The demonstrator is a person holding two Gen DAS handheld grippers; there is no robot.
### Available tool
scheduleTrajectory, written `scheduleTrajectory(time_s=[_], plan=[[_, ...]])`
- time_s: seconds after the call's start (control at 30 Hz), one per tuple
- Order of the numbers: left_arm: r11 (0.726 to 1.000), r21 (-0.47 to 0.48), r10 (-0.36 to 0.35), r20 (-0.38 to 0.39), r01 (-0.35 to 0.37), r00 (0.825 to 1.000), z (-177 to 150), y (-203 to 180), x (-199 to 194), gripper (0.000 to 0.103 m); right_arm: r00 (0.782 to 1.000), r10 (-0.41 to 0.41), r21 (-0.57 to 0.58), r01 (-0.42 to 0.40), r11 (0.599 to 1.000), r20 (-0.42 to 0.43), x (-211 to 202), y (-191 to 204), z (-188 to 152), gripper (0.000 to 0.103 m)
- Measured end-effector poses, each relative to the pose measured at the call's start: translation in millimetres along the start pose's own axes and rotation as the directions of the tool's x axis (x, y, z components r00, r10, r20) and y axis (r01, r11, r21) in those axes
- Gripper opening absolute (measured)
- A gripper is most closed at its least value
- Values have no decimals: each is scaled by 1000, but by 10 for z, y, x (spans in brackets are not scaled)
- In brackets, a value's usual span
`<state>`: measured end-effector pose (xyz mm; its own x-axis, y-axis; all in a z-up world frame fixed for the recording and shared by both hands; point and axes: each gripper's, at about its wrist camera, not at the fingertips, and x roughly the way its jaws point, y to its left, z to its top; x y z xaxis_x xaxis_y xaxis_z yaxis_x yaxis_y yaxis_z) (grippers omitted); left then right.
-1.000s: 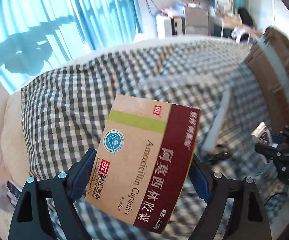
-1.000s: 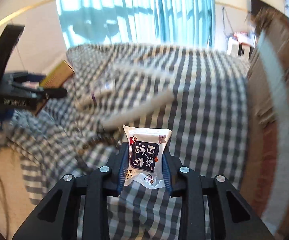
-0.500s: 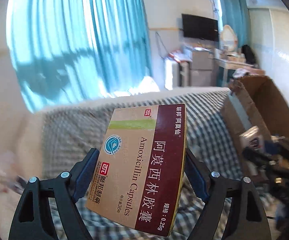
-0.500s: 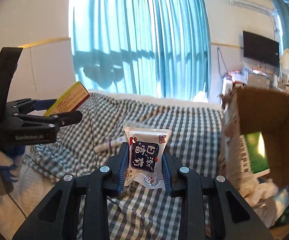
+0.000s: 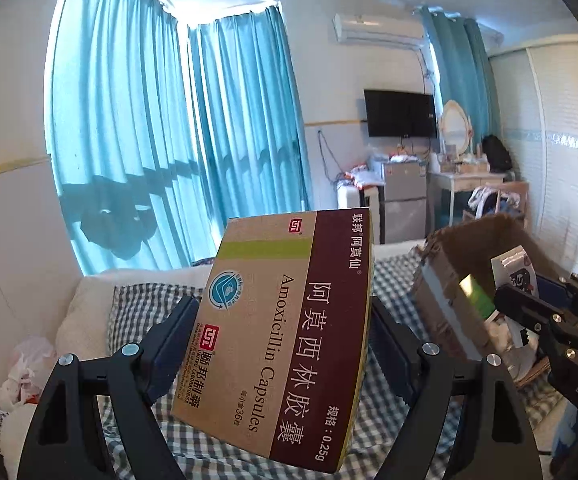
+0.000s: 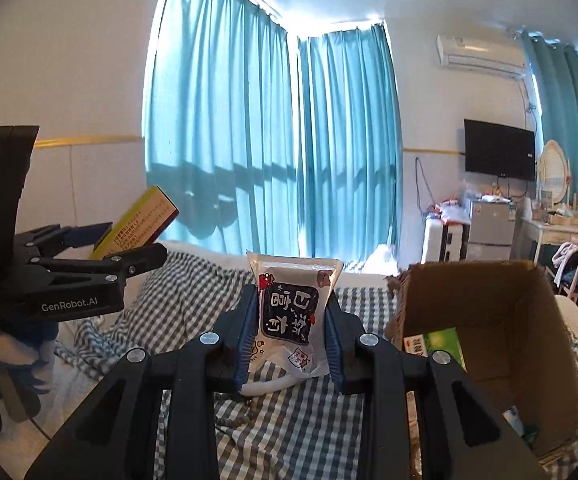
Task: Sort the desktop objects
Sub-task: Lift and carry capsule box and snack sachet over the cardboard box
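I have lifted both loads off the checked cloth toward the open brown cardboard box [image 6: 485, 320]: left gripper [image 5: 285, 344] pinches the tan-and-maroon medicine carton [image 5: 285, 320], right gripper [image 6: 289, 332] clamps the white snack packet [image 6: 289, 308].

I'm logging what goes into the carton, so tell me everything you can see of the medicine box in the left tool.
The Amoxicillin Capsules box is a flat cardboard carton, tan with a maroon panel, a green stripe, a round teal emblem and Chinese lettering; the right wrist view shows a yellow edge. It looks closed and undamaged. The left tool clamps it by its two sides, lifted above the checked cloth, tilted, left of the open cardboard box.
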<state>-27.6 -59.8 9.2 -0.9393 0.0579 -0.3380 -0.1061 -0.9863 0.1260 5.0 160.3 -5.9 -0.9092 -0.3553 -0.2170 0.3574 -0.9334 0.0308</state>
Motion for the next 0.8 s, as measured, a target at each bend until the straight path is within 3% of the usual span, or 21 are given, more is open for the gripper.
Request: scheduleTrajectory(time_s=[0.53,0.8], plan=[[984,-41,-170,92,174,981,452,-568,-121,84,982,-158,13,158,987,104,-607,-440,255,30],[967,-37,-245,108,251,963,605,-988,-6,84,979,-191,0,192,981,65,-762,-664,257,30]])
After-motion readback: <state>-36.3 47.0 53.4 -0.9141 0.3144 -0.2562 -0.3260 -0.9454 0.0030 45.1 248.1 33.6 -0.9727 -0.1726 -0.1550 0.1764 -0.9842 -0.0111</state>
